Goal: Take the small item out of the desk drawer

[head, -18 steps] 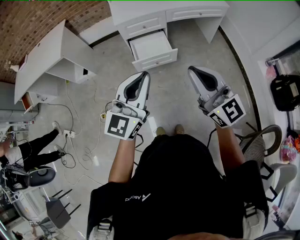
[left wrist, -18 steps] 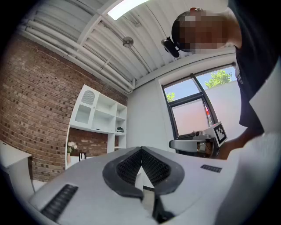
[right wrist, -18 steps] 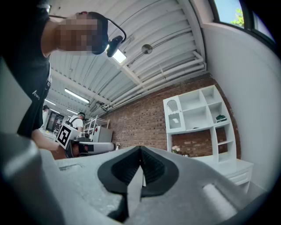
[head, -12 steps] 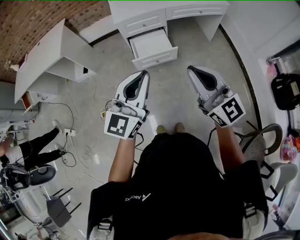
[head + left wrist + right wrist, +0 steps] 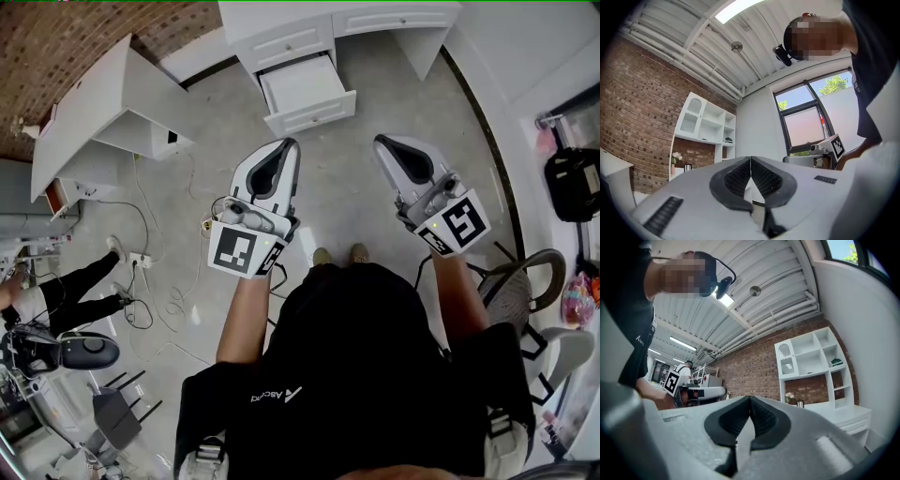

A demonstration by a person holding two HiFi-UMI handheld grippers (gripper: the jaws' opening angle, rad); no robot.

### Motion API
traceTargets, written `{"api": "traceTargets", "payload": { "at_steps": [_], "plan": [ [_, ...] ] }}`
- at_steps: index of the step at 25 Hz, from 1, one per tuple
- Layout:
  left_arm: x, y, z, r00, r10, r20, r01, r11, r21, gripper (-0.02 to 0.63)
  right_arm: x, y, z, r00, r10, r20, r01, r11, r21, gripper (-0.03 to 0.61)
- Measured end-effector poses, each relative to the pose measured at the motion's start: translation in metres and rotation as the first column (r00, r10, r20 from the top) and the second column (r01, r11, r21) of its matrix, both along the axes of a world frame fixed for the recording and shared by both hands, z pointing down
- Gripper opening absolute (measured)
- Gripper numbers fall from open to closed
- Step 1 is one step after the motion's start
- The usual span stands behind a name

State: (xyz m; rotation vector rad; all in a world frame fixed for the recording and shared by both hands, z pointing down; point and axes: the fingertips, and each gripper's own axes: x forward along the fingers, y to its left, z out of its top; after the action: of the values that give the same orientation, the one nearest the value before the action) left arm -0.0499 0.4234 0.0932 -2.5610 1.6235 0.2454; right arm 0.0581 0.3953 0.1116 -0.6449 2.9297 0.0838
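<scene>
The white desk (image 5: 281, 17) stands at the far end of the floor, with one drawer (image 5: 302, 90) pulled open. Its inside looks plain white, and I can make out no small item in it. My left gripper (image 5: 290, 147) is held up in front of the person's chest, well short of the drawer, jaws shut and empty. My right gripper (image 5: 382, 142) is level with it, also shut on nothing. Both gripper views point upward: the left gripper (image 5: 750, 159) and the right gripper (image 5: 750, 398) show their pads pressed together against the ceiling and walls.
A second white desk (image 5: 98, 117) stands at the left. Cables and a power strip (image 5: 139, 267) lie on the floor, near a seated person (image 5: 56, 300). A chair (image 5: 520, 291) and a black bag (image 5: 572, 183) are at the right. A white shelf unit (image 5: 813, 357) stands against the brick wall.
Both grippers stay almost where they were, still shut. The view has shifted slightly, and the seated person at the left has moved a little.
</scene>
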Motion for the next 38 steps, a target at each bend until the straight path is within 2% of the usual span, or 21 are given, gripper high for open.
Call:
{"api": "traceTargets", "payload": {
  "at_steps": [8,11,15,17,22,28,38],
  "plan": [
    [0.011,-0.024,0.006,0.999,-0.037,0.023,0.037,0.999,-0.026,0.013,0.018,-0.014,0.003,1.000,-0.017,0.012,0.017,1.000,-0.005,0.002],
    [0.016,-0.038,0.012,0.998,-0.055,0.040,0.057,0.997,-0.043,0.069,0.025,-0.023,0.006,0.999,-0.029,0.015,0.029,1.000,-0.008,0.002],
    [0.027,-0.060,0.025,0.995,-0.075,0.070,0.080,0.994,-0.079,0.192,0.038,-0.036,0.012,0.999,-0.048,0.019,0.048,0.999,-0.014,0.002],
    [0.030,-0.072,0.031,0.993,-0.080,0.082,0.087,0.992,-0.092,0.214,0.041,-0.043,0.015,0.998,-0.059,0.016,0.059,0.998,-0.012,0.002],
    [0.030,-0.107,0.052,0.991,-0.063,0.121,0.079,0.988,-0.131,0.218,0.041,-0.067,0.024,0.998,-0.063,0.014,0.063,0.998,-0.025,0.002],
    [0.010,-0.170,0.086,0.987,-0.038,0.156,0.066,0.983,-0.174,0.218,0.024,-0.120,0.037,0.999,-0.044,-0.001,0.044,0.998,-0.036,0.002],
    [-0.057,-0.304,0.160,0.979,0.047,0.199,0.006,0.966,-0.258,0.218,-0.046,-0.252,0.079,0.995,0.010,-0.097,-0.018,0.996,-0.085,0.002]
  ]
}}
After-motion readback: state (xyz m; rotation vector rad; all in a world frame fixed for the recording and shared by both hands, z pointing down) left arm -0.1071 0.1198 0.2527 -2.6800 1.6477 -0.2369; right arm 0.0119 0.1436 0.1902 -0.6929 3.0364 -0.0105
